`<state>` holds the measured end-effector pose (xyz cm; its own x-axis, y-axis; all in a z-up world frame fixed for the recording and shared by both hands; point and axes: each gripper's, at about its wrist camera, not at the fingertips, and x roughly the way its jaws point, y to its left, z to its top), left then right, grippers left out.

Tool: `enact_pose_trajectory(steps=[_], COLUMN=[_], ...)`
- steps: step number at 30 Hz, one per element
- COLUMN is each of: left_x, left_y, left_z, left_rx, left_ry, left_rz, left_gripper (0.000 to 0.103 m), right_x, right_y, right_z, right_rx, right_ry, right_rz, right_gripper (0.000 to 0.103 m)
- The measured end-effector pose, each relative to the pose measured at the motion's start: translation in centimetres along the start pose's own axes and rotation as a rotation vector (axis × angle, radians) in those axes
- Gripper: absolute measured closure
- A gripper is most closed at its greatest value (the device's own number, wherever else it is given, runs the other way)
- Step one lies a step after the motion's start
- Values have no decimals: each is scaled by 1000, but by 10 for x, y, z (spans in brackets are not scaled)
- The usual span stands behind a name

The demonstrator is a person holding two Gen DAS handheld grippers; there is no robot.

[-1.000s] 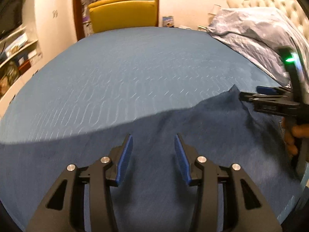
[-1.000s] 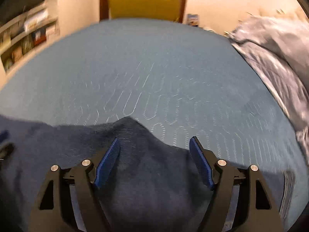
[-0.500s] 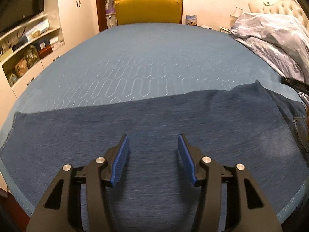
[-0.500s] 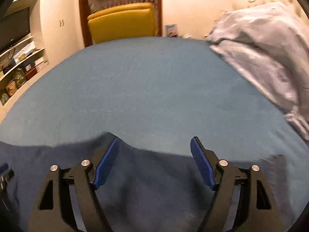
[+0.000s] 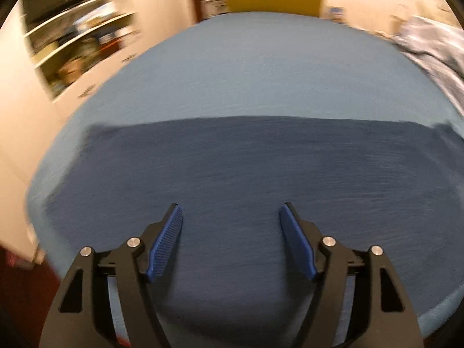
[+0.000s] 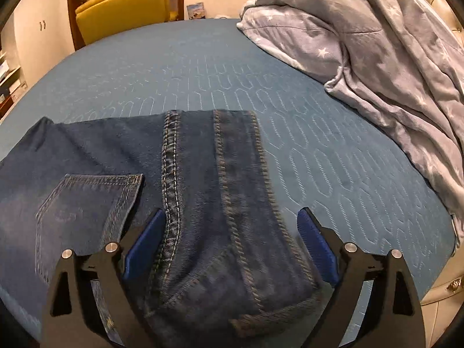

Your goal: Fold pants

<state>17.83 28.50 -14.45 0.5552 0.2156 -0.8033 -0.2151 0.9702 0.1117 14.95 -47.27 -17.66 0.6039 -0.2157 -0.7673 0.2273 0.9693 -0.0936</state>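
Dark blue denim pants lie flat across the near part of a blue quilted bed. In the left wrist view, which is blurred, my left gripper hovers over the leg cloth; its jaws are opening and hold nothing. In the right wrist view the waistband end of the pants shows, with a back pocket at left. My right gripper straddles the waistband, its jaws opening wide, and the pads do not press the denim that lies between them.
A grey star-patterned duvet is piled on the right side of the bed. A yellow chair stands beyond the far edge. Open shelves with small items line the left wall. Bare bedspread stretches behind the pants.
Both grippers have swung apart along the pants and opened wider. The left view now shows the pants laid straight; the right view has reached the waistband and pocket.
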Motion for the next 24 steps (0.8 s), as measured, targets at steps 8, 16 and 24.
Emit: enact_pose_trajectory(steps=[8,16,24], left_x=[-33,-50,-66], left_y=[43,0,-96], left_z=[-24,-48,-60], left_rx=[-104,-118,55], left_ry=[-55,-77,-177], left_rz=[-15,-170,-282], left_gripper=[33,43,48], right_x=[-47,-68,-32], right_y=[-26,40,132], right_z=[-5,-30,-54], right_rx=[135,66,-9], right_ry=[-20,-15,37], right_rz=[-100,56,104], right_gripper=[15,16,15])
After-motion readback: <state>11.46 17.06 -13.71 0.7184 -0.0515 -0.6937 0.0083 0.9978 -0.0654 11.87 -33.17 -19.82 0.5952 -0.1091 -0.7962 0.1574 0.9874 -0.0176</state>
